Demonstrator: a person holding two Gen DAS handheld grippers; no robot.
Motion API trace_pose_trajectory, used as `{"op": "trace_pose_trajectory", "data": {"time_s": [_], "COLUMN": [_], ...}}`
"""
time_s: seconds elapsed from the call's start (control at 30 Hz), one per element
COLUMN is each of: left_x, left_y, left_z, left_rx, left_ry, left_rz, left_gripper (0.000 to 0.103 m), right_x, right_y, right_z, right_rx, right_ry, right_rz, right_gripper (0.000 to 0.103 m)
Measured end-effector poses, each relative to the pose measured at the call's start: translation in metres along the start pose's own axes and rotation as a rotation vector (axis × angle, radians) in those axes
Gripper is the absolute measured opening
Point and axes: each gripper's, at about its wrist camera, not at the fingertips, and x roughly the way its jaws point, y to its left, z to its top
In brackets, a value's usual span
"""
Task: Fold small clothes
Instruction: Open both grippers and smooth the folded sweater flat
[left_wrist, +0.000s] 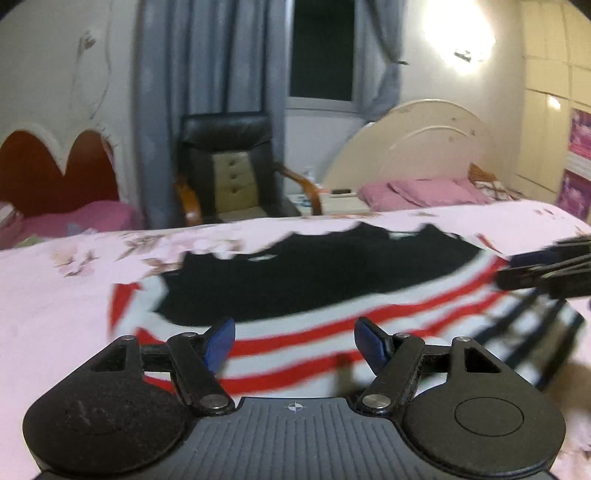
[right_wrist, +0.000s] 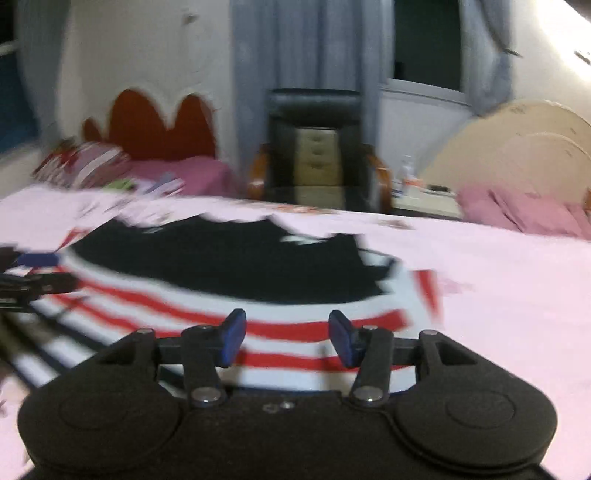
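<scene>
A small garment (left_wrist: 314, 288) lies on the pink bedsheet: black upper part, red and white stripes below, dark stripes at one side. It also shows in the right wrist view (right_wrist: 229, 280). My left gripper (left_wrist: 294, 345) is open and empty, just above the striped near edge. My right gripper (right_wrist: 287, 341) is open and empty over the red stripes at the garment's near right part. The right gripper shows at the right edge of the left wrist view (left_wrist: 546, 269); the left gripper shows at the left edge of the right wrist view (right_wrist: 33, 277). Both views are motion-blurred.
The pink floral sheet (left_wrist: 55, 314) covers the bed around the garment. Behind it stand a black office chair (left_wrist: 229, 170), grey curtains (left_wrist: 207, 59), a cream headboard (left_wrist: 417, 144) with pink pillows, and a red-backed bed (left_wrist: 33, 177) at the left.
</scene>
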Motion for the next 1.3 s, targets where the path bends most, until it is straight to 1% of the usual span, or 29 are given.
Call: {"op": "trace_pose_trajectory", "data": {"time_s": [0.1,0.13,0.17,0.2,0.23,0.27,0.33,0.37,0.43,0.47,0.5,0.57,0.63,0.67,0.7,0.73,0.77,0.8,0.9,1.03,1.1,1.13,1.2,1.27,1.3], "left_x": [-0.001,0.001,0.000,-0.002,-0.008,-0.014,-0.032,-0.038,-0.053,-0.058,-0.060,-0.060,-0.059,-0.056,-0.056,-0.055,-0.056,-0.056,-0.058,-0.055,-0.058,-0.061,-0.065,-0.060,-0.055], "left_y": [-0.021,-0.029,-0.035,-0.038,-0.036,-0.029,-0.011,-0.002,0.012,0.018,0.023,0.025,0.021,0.019,0.018,0.019,0.019,0.019,0.023,0.023,0.020,0.017,0.007,-0.014,-0.025], "left_z": [-0.009,-0.015,-0.020,-0.026,-0.031,-0.036,-0.043,-0.045,-0.049,-0.051,-0.054,-0.059,-0.059,-0.059,-0.062,-0.062,-0.064,-0.064,-0.065,-0.068,-0.063,-0.060,-0.054,-0.048,-0.046], "left_rx": [-0.013,0.016,0.047,0.076,0.088,0.082,0.049,0.029,-0.003,-0.020,-0.035,-0.053,-0.056,-0.058,-0.061,-0.065,-0.069,-0.071,-0.071,-0.046,-0.050,-0.055,-0.066,-0.037,-0.016], "left_ry": [0.023,0.046,0.061,0.066,0.060,0.063,0.063,0.060,0.052,0.051,0.056,0.067,0.076,0.083,0.086,0.089,0.089,0.090,0.094,0.103,0.103,0.086,0.049,0.037,0.042], "left_rz": [-0.056,-0.059,-0.046,-0.035,-0.030,-0.012,0.031,0.050,0.081,0.088,0.090,0.096,0.110,0.118,0.124,0.127,0.127,0.126,0.124,0.131,0.142,0.137,0.098,0.054,0.035], "left_gripper": [0.071,0.071,0.071,0.072,0.075,0.075,0.075,0.075,0.075,0.075,0.075,0.075,0.075,0.075,0.075,0.075,0.075,0.075,0.075,0.075,0.075,0.075,0.075,0.075,0.075], "right_x": [0.001,0.002,0.006,0.007,-0.002,-0.009,-0.029,-0.038,-0.065,-0.079,-0.086,-0.091,-0.087,-0.082,-0.079,-0.076,-0.077,-0.078,-0.086,-0.086,-0.089,-0.092,-0.103,-0.108,-0.104], "right_y": [0.024,0.032,0.039,0.044,0.043,0.041,0.032,0.023,0.002,-0.014,-0.027,-0.052,-0.069,-0.074,-0.078,-0.081,-0.082,-0.082,-0.077,-0.073,-0.070,-0.069,-0.061,-0.049,-0.038], "right_z": [-0.010,-0.015,-0.019,-0.028,-0.037,-0.042,-0.051,-0.055,-0.058,-0.060,-0.061,-0.065,-0.068,-0.069,-0.071,-0.070,-0.072,-0.074,-0.077,-0.094,-0.091,-0.087,-0.076,-0.068,-0.064], "right_rx": [-0.020,-0.039,-0.073,-0.121,-0.149,-0.165,-0.165,-0.139,-0.045,0.021,0.080,0.183,0.275,0.302,0.324,0.343,0.356,0.352,0.288,0.239,0.228,0.240,0.214,0.164,0.127], "right_ry": [0.036,0.056,0.074,0.095,0.087,0.082,0.107,0.111,0.069,0.038,0.030,0.035,0.053,0.065,0.074,0.084,0.089,0.090,0.093,0.141,0.132,0.116,0.034,-0.007,-0.004], "right_rz": [0.043,0.048,0.038,0.010,-0.001,-0.019,-0.062,-0.068,-0.085,-0.093,-0.105,-0.117,-0.078,-0.058,-0.039,-0.020,-0.011,-0.010,-0.048,-0.061,-0.071,-0.083,-0.113,-0.086,-0.068], "right_gripper": [0.048,0.048,0.048,0.048,0.048,0.048,0.048,0.048,0.048,0.048,0.048,0.049,0.048,0.046,0.032,0.014,0.006,0.006,0.005,0.005,0.007,0.013,0.021,0.021,0.020]}}
